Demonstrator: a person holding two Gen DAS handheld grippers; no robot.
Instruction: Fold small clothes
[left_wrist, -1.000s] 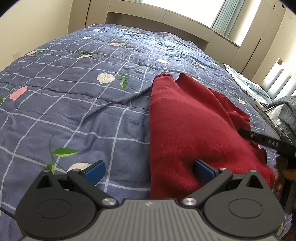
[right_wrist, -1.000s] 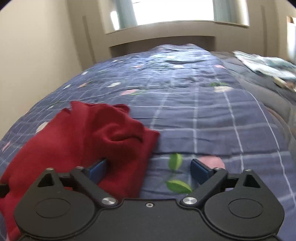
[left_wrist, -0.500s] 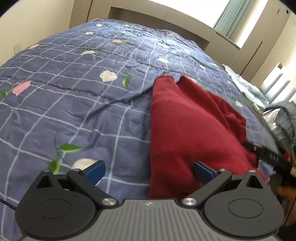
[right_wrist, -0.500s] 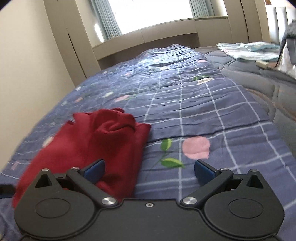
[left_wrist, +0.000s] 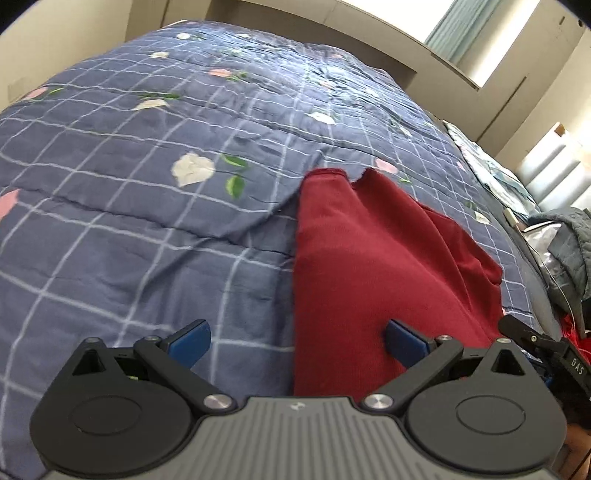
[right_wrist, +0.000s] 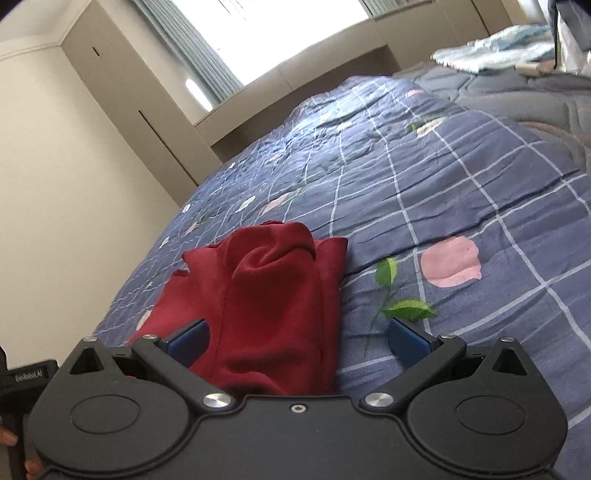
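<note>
Red garment (left_wrist: 373, 266) lies on the bed, on a blue checked quilt (left_wrist: 147, 221) printed with flowers; partly folded, long and narrow as seen from the left wrist, its straight left edge running away from the camera; far end shows a small notch between two flaps.

Left tool (left_wrist: 297, 341): blue pads spread wide apart, nothing between them in contact; left pad over bare quilt, right pad over the near end of the garment; whether the pads touch the cloth cannot be told. Part of the right tool's black body shows at the right edge of this view, beside the garment's near right corner.

Right tool (right_wrist: 297, 341): pads likewise wide apart, gripping nothing; left pad over the red cloth, right pad over the quilt near a green leaf and pink flower print (right_wrist: 450, 262). From this side the garment (right_wrist: 266, 299) looks bunched, with a raised rumpled fold at its far end.

Pale blue cloth (right_wrist: 491, 51) lies well apart, at the far right of the bed.
</note>
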